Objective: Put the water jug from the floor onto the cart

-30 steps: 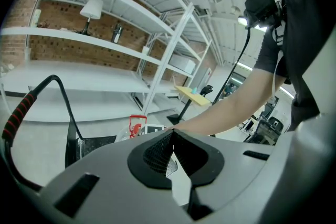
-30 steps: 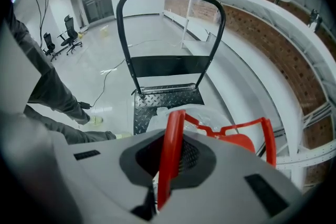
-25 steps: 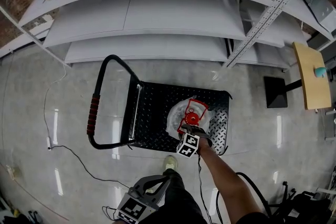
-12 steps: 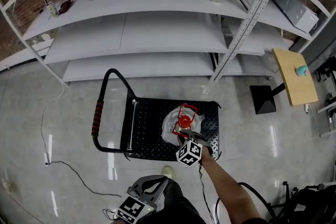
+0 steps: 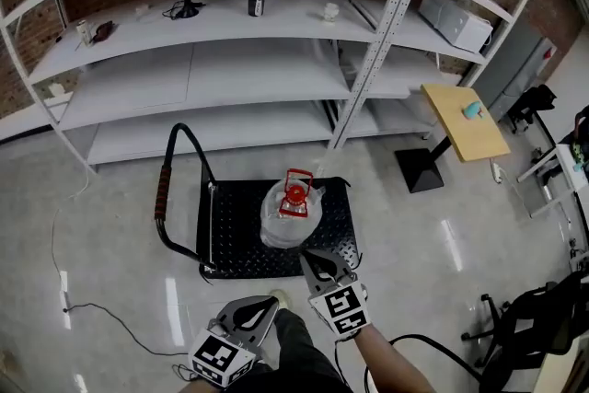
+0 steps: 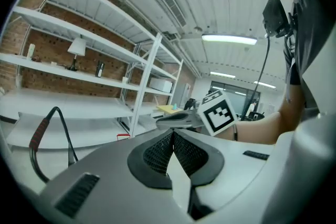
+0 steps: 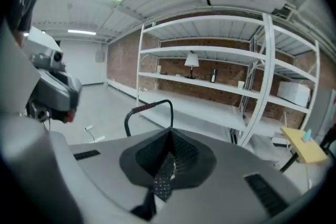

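The water jug (image 5: pixel 287 214) stands upright on the black deck of the cart (image 5: pixel 230 230), just ahead of and below my right gripper (image 5: pixel 313 260), farther from my left gripper (image 5: pixel 265 304), and both pairs of jaws are pressed together on nothing.

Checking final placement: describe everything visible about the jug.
The jug is a clear, rounded plastic bottle with a red cap and a red carry handle on top. It stands upright on the black tread-plate deck of the cart, in the half away from the push handle. Only the deck touches it; the right tool, shut and empty, is clear of it by the deck's near edge. Water level cannot be told.
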